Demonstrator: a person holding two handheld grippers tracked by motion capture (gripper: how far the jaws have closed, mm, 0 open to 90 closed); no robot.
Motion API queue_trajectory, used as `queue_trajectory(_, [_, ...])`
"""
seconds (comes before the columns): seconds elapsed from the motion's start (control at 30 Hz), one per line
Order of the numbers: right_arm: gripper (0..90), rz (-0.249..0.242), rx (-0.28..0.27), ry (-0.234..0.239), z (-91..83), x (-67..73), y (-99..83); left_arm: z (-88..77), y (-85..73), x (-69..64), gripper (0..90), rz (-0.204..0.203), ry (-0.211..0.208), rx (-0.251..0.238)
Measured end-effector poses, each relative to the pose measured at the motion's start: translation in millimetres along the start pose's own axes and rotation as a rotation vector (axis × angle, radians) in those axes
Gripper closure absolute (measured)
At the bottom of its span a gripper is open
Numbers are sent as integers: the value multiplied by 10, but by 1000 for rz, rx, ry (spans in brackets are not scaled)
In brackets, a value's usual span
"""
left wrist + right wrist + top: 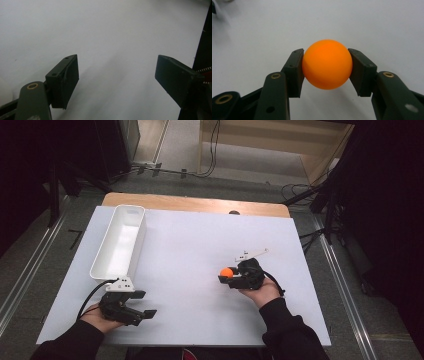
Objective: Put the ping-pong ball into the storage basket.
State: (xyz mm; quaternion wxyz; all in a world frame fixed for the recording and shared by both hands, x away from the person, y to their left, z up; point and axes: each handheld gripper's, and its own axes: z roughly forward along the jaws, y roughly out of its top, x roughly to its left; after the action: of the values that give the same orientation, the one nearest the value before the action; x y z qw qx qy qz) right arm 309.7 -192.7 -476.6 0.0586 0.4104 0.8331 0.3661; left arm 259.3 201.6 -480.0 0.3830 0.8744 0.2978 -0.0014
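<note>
Right tool (325, 68) clamps the orange ball (327, 63) squarely between its two jaws, just above the white bench (200, 250). Left tool (116, 80) stands wide open over bare bench, holding nothing.

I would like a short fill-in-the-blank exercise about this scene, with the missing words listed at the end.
1. The right gripper is shut on a ball whose colour is ____.
2. The jaws of the left gripper stand ____, with nothing between them.
3. The long white bin stands on the ____ side of the table in the high view.

Missing words: orange; open; left
</note>
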Motion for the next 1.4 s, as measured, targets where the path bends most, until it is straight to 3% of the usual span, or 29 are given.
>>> queue_trajectory(1.4, [480, -49, 19, 92, 191, 322, 167, 8, -1, -7, 198, 5, 4, 2])
